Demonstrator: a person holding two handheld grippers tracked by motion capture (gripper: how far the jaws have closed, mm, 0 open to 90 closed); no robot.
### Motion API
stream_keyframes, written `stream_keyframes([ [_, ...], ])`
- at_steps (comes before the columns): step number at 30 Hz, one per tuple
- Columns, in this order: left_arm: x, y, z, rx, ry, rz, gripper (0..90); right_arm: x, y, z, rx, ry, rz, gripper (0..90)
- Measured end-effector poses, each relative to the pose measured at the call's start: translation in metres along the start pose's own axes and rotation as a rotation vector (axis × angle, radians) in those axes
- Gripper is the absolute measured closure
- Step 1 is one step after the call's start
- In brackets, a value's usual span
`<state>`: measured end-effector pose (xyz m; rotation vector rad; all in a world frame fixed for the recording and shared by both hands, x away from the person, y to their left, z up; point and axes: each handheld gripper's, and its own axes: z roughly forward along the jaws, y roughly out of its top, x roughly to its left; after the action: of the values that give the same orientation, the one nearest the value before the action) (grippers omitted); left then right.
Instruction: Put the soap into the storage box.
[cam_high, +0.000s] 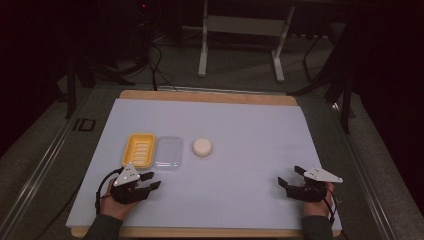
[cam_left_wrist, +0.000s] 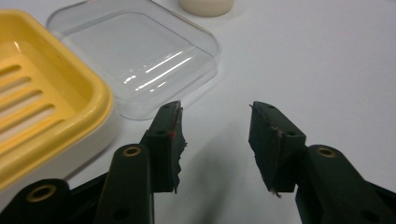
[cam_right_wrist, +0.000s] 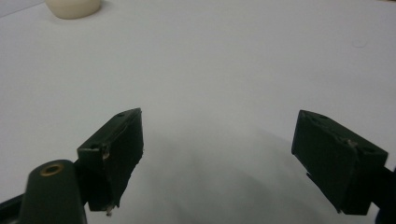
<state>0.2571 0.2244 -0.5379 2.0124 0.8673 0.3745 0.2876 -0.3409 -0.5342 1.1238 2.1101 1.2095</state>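
Observation:
A yellow slotted soap dish (cam_high: 139, 149) lies on the white mat, with a clear plastic lid (cam_high: 168, 152) touching its right side. A round cream soap bar (cam_high: 202, 146) sits a little right of the lid. My left gripper (cam_high: 155, 180) rests just in front of the dish, jaws apart and nothing between them. The left gripper view has the dish (cam_left_wrist: 42, 107) at the left, the lid (cam_left_wrist: 140, 51) ahead, the soap (cam_left_wrist: 205, 5) at the top edge and that gripper (cam_left_wrist: 215, 109) low in frame. My right gripper (cam_high: 288, 174) stands open near the mat's front right; in its own view the gripper (cam_right_wrist: 219, 114) faces bare mat, with the soap (cam_right_wrist: 72, 7) far off.
The white mat (cam_high: 240, 125) covers a wooden board (cam_high: 210, 96) whose far edge shows. Beyond the table stand a white frame's legs (cam_high: 202, 55) and cables on a dark floor. Bare mat lies between the two grippers.

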Motion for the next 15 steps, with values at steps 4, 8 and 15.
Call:
stream_keyframes([
  [4,0.0013,-0.0004,-0.0002,0.007,0.025,-0.022,47.7,0.0015,0.0006,0.0013,0.015,-0.006,-0.011,16.6],
  [8,0.0004,0.0006,0.0010,0.016,0.024,-0.035,46.8,0.0028,0.0007,0.0018,0.015,-0.011,-0.030,16.7],
  [15,-0.0046,0.0074,0.0019,0.048,0.050,-0.001,46.4,0.0050,0.0010,0.0025,0.024,-0.018,-0.050,17.0],
])
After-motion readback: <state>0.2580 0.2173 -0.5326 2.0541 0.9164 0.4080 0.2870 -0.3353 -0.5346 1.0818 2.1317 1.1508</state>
